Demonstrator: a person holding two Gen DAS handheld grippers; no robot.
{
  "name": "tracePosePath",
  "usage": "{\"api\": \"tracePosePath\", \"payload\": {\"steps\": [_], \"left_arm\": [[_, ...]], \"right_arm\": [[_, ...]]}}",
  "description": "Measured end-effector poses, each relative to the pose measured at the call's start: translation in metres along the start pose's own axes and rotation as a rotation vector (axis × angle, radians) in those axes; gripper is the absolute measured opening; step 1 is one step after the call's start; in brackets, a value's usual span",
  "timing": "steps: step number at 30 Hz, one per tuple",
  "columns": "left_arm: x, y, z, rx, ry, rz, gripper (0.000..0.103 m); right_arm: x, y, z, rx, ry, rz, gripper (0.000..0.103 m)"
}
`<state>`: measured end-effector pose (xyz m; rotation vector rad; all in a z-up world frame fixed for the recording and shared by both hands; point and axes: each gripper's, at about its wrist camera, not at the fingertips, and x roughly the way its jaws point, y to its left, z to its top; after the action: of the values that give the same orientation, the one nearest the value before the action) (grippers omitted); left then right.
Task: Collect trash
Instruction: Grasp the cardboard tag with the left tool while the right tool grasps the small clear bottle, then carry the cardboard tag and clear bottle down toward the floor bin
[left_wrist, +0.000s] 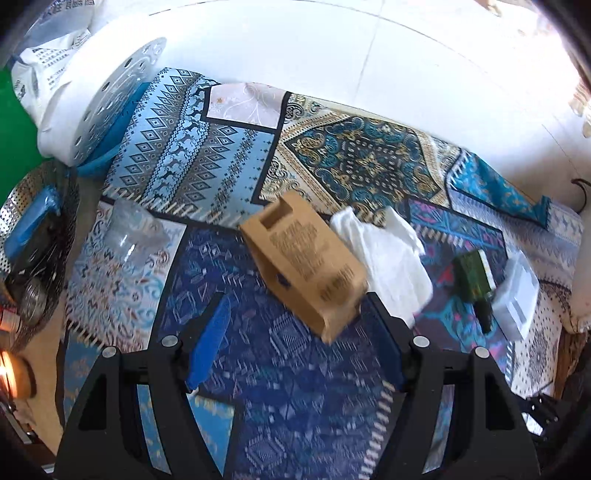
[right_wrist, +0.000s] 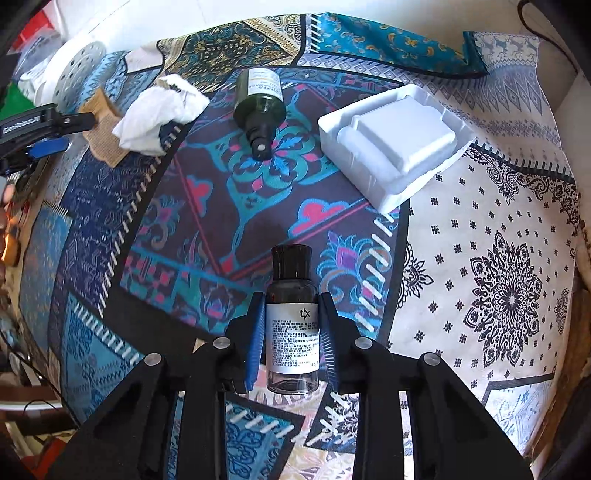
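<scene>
— What are your tongs doing?

— My right tongs hold a small clear bottle with a black cap, pads pressed on its labelled sides. My left tongs stand wide, with a brown cardboard box between and just ahead of the pads; it looks blurred and tilted, and I judge it isn't gripped.

— Where does the trash go?

— I think into the perforated metal bin at the far left. I'd carry the bottle across level, squeezing evenly so it doesn't slip.

— What's left?

— A crumpled white tissue, a dark green bottle lying on its side, and a white foam tray on the patterned desk.
</scene>
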<state>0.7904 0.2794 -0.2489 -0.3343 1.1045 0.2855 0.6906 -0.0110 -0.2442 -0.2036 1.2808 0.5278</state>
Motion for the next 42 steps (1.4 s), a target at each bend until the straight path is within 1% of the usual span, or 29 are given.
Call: {"api": "tracePosePath", "payload": {"steps": [4, 8, 11, 13, 14, 15, 16, 17, 18, 19, 21, 23, 25, 27, 30, 33, 38, 42], "left_arm": [[0.020, 0.006, 0.010, -0.015, -0.001, -0.033, 0.072], [0.039, 0.011, 0.016, -0.044, 0.006, -0.088, 0.072], [0.046, 0.014, 0.020, -0.079, -0.009, -0.106, 0.072], [0.046, 0.013, 0.021, -0.087, -0.032, -0.110, 0.066], [0.045, 0.011, 0.022, -0.074, -0.039, -0.102, 0.065], [0.043, 0.007, 0.022, -0.051, -0.044, -0.093, 0.060], [0.039, 0.003, 0.021, -0.022, -0.055, -0.069, 0.057], [0.034, -0.003, 0.019, 0.013, -0.083, -0.045, 0.056], [0.029, -0.007, 0.017, 0.044, -0.099, -0.030, 0.050], [0.024, -0.013, 0.014, 0.074, -0.112, -0.015, 0.041], [0.014, -0.019, 0.010, 0.105, -0.116, -0.008, 0.025], [0.003, -0.023, 0.003, 0.110, -0.137, 0.002, 0.022], [-0.010, -0.025, -0.004, 0.101, -0.159, -0.010, 0.016], [-0.023, -0.026, -0.010, 0.083, -0.169, -0.011, 0.013], [-0.046, -0.030, -0.021, 0.059, -0.181, 0.000, 0.013], [-0.075, -0.041, -0.040, 0.060, -0.212, 0.024, 0.013], [-0.122, -0.059, -0.085, 0.057, -0.269, 0.099, 0.013], [-0.153, -0.068, -0.126, 0.026, -0.286, 0.106, 0.013]], "right_arm": [[0.004, 0.004, 0.010, 0.027, -0.005, 0.003, 0.026], [0.008, 0.006, 0.010, 0.051, -0.006, 0.020, 0.026], [0.008, 0.006, 0.011, 0.068, -0.008, 0.029, 0.026], [0.010, 0.006, 0.008, 0.085, -0.009, 0.034, 0.026], [0.009, 0.005, 0.006, 0.091, -0.010, 0.035, 0.026], [0.009, 0.004, 0.005, 0.097, -0.014, 0.034, 0.026], [0.007, 0.003, 0.003, 0.100, -0.019, 0.032, 0.026], [0.006, 0.003, 0.001, 0.105, -0.023, 0.034, 0.026], [0.003, 0.003, -0.002, 0.109, -0.028, 0.039, 0.026], [0.001, 0.003, -0.003, 0.113, -0.033, 0.046, 0.026], [-0.006, 0.002, -0.009, 0.114, -0.046, 0.055, 0.026], [-0.017, -0.001, -0.016, 0.114, -0.061, 0.064, 0.026], [-0.027, -0.005, -0.022, 0.106, -0.081, 0.074, 0.026], [-0.037, -0.008, -0.029, 0.098, -0.101, 0.082, 0.026], [-0.051, -0.014, -0.037, 0.088, -0.124, 0.089, 0.026], [-0.070, -0.019, -0.047, 0.068, -0.159, 0.091, 0.026], [-0.099, -0.023, -0.061, 0.012, -0.209, 0.120, 0.026], [-0.116, -0.021, -0.079, -0.044, -0.223, 0.142, 0.026]]}}
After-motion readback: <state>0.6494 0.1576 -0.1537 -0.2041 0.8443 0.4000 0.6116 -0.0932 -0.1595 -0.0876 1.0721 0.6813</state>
